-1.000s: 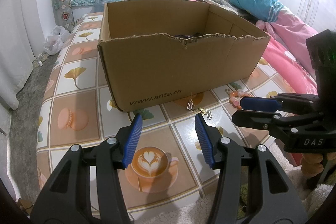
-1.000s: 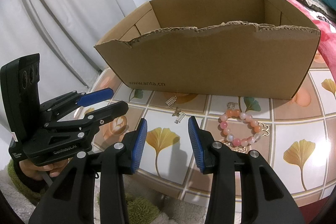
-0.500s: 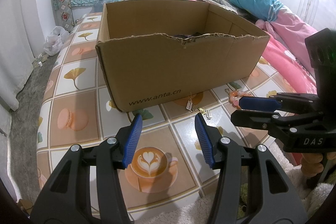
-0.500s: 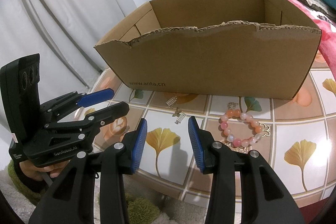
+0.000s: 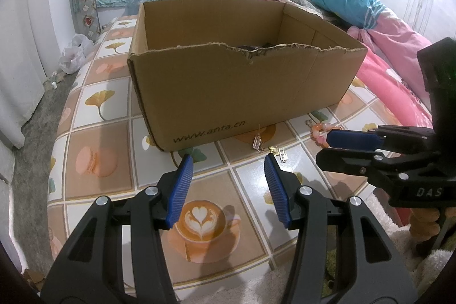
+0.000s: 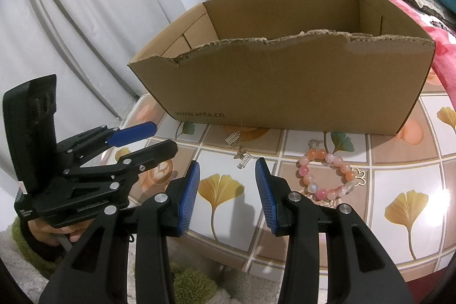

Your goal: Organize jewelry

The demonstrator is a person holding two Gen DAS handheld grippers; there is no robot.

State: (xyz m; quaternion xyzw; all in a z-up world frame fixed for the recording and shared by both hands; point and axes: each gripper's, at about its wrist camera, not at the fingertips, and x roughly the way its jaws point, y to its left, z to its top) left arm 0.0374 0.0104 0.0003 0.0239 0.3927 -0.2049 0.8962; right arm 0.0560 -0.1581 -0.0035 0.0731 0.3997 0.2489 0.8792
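While hovering over the tiled desk [image 5: 97, 133], left gripper [image 5: 228, 184] and right gripper [image 6: 227, 188] both released, blue fingers [image 6: 189, 194] parted with nothing between them. Open cardboard box [image 5: 242, 81] standing on the desk beyond both; just in front of its printed wall, two small metal earrings [image 6: 239, 150] lying close together, pink and orange bead bracelet [image 6: 327, 175] flat on the desk just to their right, apart from the right gripper's fingers.

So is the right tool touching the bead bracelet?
Apart. The right wrist view shows the right tool open over bare tablecloth, with the bead bracelet lying clear beside it.
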